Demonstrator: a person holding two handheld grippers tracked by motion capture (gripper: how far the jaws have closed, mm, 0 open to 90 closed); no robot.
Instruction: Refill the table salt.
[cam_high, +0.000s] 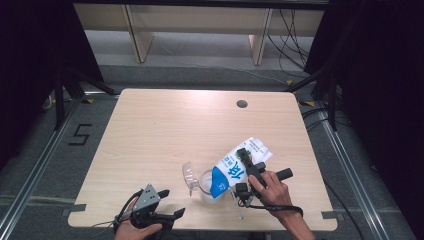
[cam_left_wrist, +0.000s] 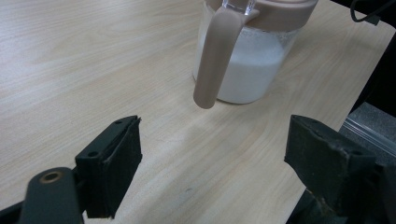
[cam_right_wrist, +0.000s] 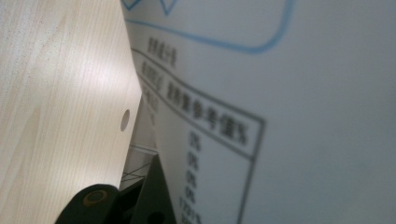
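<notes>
1. Your right gripper (cam_high: 246, 169) fingers clamp the milk carton (cam_high: 235, 167), tilted spout-down over the jug (cam_high: 207, 186) near the table's (cam_high: 150, 130) front edge.
2. Carton's long axis slants down-left toward the jug mouth.
3. Your left gripper (cam_high: 167, 202) fingers stand wide, empty; jug handle (cam_left_wrist: 215, 56) lies just ahead.

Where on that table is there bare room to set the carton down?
The whole far half, up to the round hole, is bare, and so is the left side beyond the jug. It is crowded near the front edge: jug, tilted carton, right gripper, and left gripper.
</notes>
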